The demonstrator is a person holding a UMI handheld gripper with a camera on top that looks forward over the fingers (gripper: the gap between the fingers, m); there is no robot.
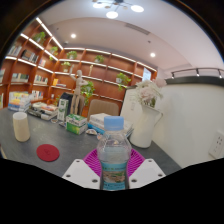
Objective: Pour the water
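bottle (115, 152) between tool (114, 172) fingers | cup (21, 126) far left

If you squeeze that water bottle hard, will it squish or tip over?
The water bottle looks like thin clear plastic, so it would probably dent. It is tall and narrow, so a push near its blue cap could tip it. The tool stands around it.

Bright ceiling lights (112, 13), fisheye bending, soft focus

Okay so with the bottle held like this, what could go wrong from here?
The bottle sits between the tool's fingers with its blue cap still on, so nothing pours until that comes off. It looks nearly full, so a loose grip may let it slip or tip. The white cup stands well off beyond the red coaster, so carrying it there risks spills.
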